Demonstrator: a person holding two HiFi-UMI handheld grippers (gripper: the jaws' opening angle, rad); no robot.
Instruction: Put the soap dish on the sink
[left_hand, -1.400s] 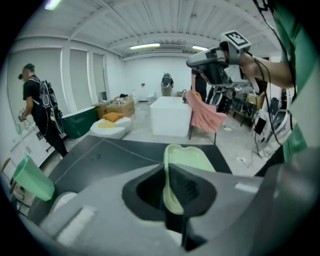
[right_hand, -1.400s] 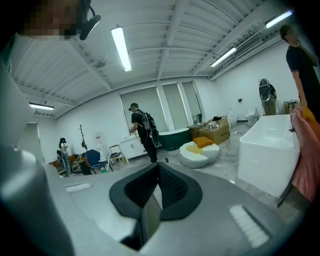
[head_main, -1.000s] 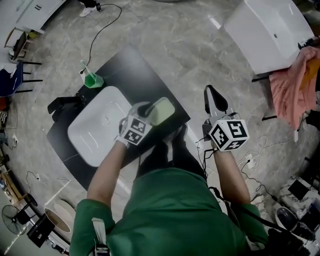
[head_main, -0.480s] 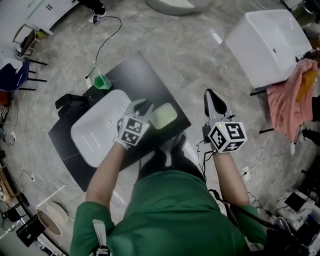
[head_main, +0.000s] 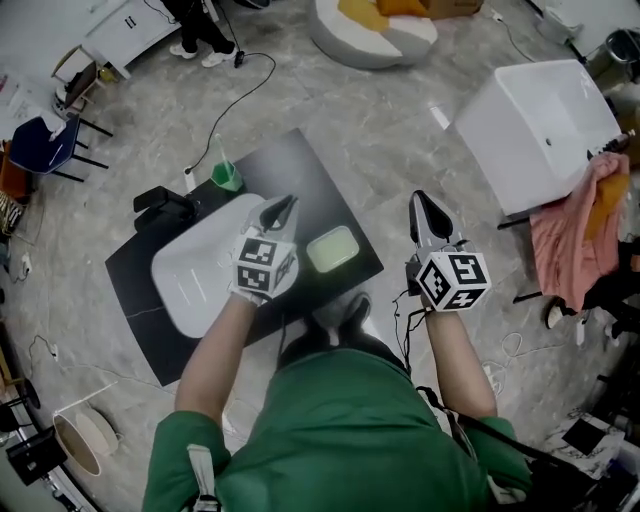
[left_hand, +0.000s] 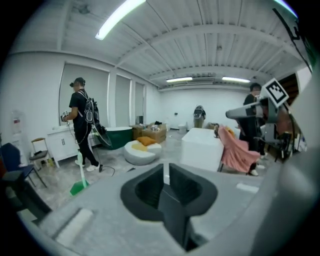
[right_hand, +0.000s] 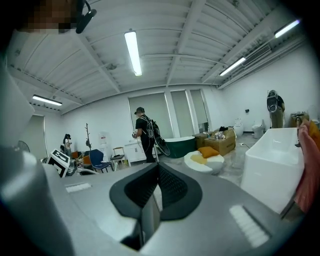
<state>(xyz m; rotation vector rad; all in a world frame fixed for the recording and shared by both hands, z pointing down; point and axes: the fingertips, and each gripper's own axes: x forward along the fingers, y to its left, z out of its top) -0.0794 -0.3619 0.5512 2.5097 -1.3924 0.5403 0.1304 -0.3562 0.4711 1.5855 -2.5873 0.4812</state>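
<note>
Soap dish (head_main: 332, 249) sits just right of the left claw (head_main: 285, 205), not touching. Left claw and right claw (head_main: 422, 203) are closed.

The pale green soap dish (head_main: 332, 249) lies on the black surface (head_main: 300, 170), just beside the white sink (head_main: 195, 280). The left gripper (head_main: 283, 206) hovers over the sink's near edge, and the right gripper (head_main: 420, 202) hangs well apart, above the floor (head_main: 400, 90).

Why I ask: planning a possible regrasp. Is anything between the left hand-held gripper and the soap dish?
Nothing visible does. The soap dish lies on the black countertop just right of the left hand-held gripper, with only bare counter between them. The white basin is on the gripper's other side.
</note>
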